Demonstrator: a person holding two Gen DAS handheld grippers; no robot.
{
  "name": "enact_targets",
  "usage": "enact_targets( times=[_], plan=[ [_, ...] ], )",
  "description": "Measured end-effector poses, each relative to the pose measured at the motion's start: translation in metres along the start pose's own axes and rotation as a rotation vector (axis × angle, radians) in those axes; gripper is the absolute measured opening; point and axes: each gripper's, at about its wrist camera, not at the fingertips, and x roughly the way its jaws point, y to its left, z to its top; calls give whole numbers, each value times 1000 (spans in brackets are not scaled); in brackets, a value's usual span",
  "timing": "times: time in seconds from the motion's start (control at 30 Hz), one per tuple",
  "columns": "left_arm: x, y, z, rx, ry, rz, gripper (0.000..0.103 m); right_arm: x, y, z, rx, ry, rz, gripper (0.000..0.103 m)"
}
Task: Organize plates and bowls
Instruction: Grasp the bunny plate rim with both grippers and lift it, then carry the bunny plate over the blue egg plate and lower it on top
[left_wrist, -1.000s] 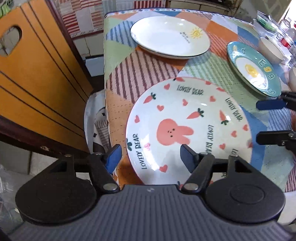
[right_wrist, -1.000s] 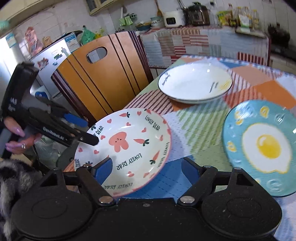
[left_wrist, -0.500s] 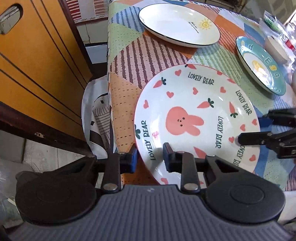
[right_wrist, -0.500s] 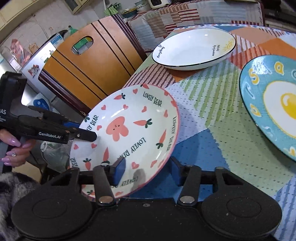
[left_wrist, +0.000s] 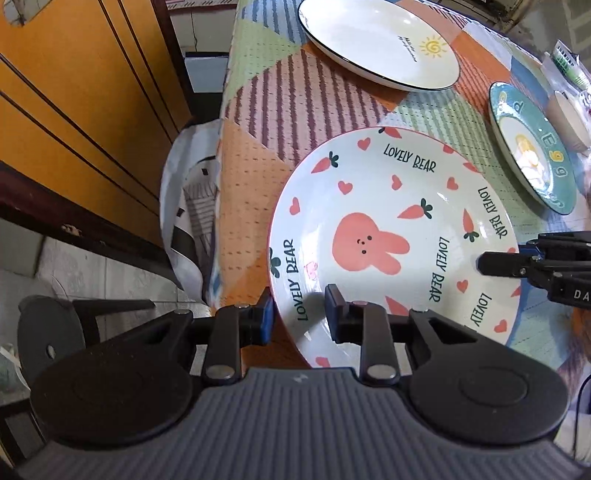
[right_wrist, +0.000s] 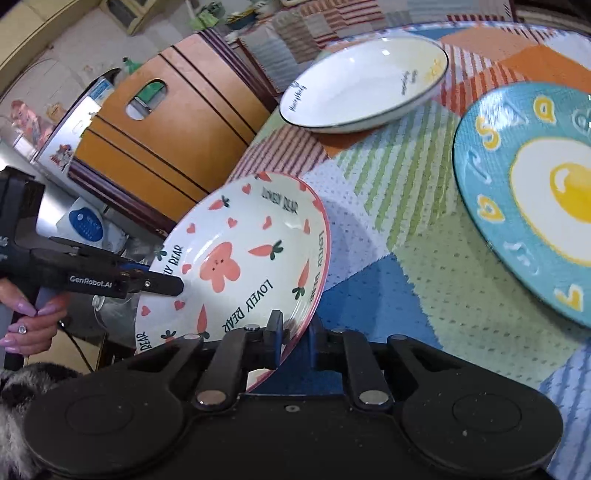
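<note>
Grippers on both sides pinch one dish: the bunny plate (left_wrist: 391, 236), white with pink hearts, carrots and the words LOVELY BEAR. The left gripper (left_wrist: 299, 317) has its blue pads clamped over the near rim, one pad under the outer edge and one on the inner face; its jaws closed in within the last second. The right gripper (right_wrist: 293, 339) has just been closing too and now nips the rim opposite, its jaws nearly together with the plate's edge between them. In the right wrist view the plate sits tilted, its rim nearest the left gripper raised off the patchwork tablecloth (right_wrist: 399, 236). Beyond the right gripper's fingers lies the white sun plate (right_wrist: 362, 85), and to their right the blue egg plate (right_wrist: 532, 199), both flat on the cloth. A hand (right_wrist: 29, 321) holds the left gripper's handle. Left of the left gripper stands an orange chair back (left_wrist: 74, 110).
</note>
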Motion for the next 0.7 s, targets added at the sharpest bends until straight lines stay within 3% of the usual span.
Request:
enact_targets(
  times=[0.33,0.7],
  plan=[
    [-38,-41,3,68,-48,-7,27,-47,0,9,-61,-8,-1,18],
    [-71,-99,21,133,-120,-72,27,-117,-16,16,-59,-70,-35,19]
  ],
)
